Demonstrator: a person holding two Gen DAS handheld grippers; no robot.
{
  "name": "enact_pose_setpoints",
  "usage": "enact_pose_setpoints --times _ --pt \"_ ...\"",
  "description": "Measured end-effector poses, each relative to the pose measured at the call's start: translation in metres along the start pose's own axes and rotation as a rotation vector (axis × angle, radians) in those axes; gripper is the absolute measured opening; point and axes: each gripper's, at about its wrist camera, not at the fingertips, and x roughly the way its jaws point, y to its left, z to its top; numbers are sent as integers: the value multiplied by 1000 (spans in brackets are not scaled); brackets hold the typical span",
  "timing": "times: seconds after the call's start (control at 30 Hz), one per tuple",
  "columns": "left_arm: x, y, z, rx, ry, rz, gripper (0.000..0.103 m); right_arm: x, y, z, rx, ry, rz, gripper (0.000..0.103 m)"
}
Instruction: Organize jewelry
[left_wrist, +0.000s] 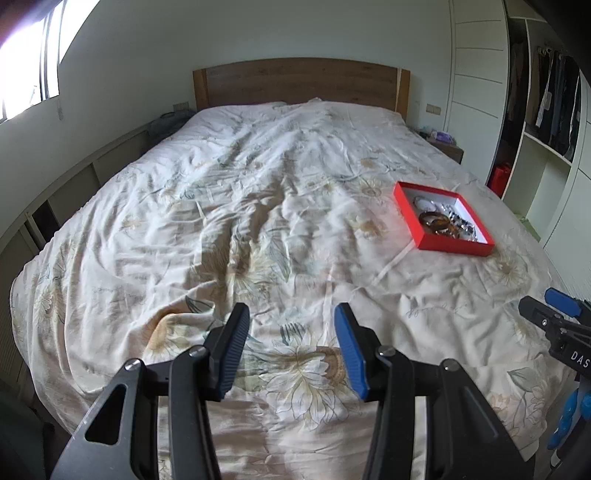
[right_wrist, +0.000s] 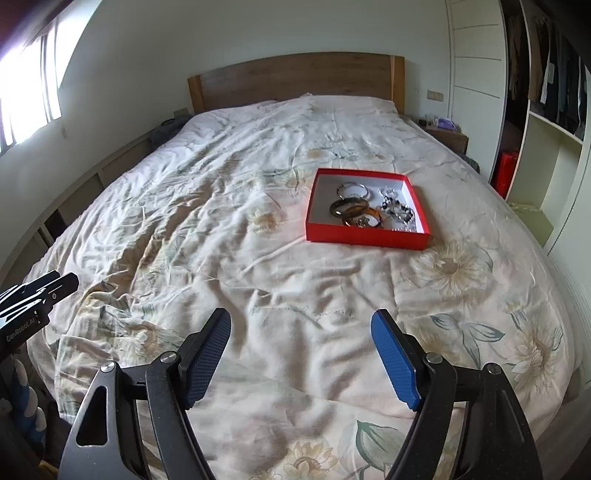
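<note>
A shallow red box (right_wrist: 365, 240) with a white inside lies on the bed, right of centre. It holds brown bangles (right_wrist: 349, 207), a silver bangle (right_wrist: 352, 190) and a dark beaded piece (right_wrist: 399, 210). The box also shows in the left wrist view (left_wrist: 452, 249) at the right. My left gripper (left_wrist: 291, 314) is open and empty above the bed's near end. My right gripper (right_wrist: 301, 319) is open and empty, well short of the box. Each gripper shows at the edge of the other's view, the right one (left_wrist: 546, 314) and the left one (right_wrist: 48, 288).
A floral quilt (right_wrist: 221, 221) covers the bed. A wooden headboard (right_wrist: 295, 77) stands at the far end. A nightstand (right_wrist: 447, 136) and an open wardrobe (right_wrist: 546, 92) are at the right. A low shelf (left_wrist: 74, 192) and a window are at the left.
</note>
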Motion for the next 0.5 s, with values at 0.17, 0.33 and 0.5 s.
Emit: enact_pose_setpoints --times 0.17,0.33,0.5 --pt "17 -2 -2 6 38 -3 46 14 -3 -2 3 26 -9 78" --pt "35 -5 -6 11 79 -7 46 30 -8 -5 12 56 -18 78" --pt "51 -6 -9 15 114 -13 46 46 -12 -7 20 90 -29 78"
